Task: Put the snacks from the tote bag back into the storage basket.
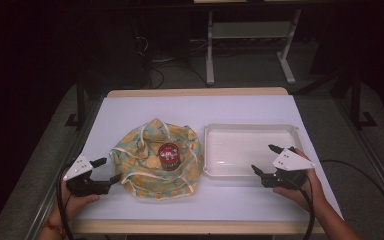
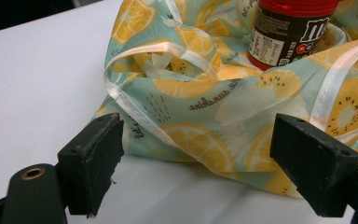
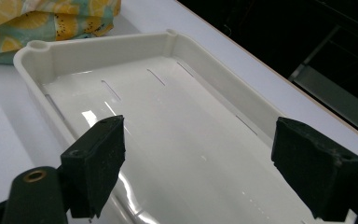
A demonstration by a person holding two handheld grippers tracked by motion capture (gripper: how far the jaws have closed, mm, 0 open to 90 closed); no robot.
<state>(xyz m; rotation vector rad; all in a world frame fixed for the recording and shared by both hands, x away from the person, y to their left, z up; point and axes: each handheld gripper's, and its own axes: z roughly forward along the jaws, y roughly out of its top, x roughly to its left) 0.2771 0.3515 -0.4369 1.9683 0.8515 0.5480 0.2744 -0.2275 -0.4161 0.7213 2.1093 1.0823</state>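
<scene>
Left gripper [image 1: 108, 170]: hovering lower left, jaws spread wide — grasping nothing.
Right gripper [image 1: 264, 159]: gaping over the white tray [image 1: 215, 131], centre right.
Red-lidded jar [image 1: 169, 156]: sitting mid-frame on the fruit-print cloth [image 1: 136, 145].

The high view is dim and soft, dark beyond the table [image 1: 130, 107]. Overhead light glares in streaks on the white tray [image 3: 135, 51] floor. Both gripper views are brighter; the black jaws blur slightly up close, and a soft shadow lies under the fruit-print cloth [image 2: 205, 121].
</scene>
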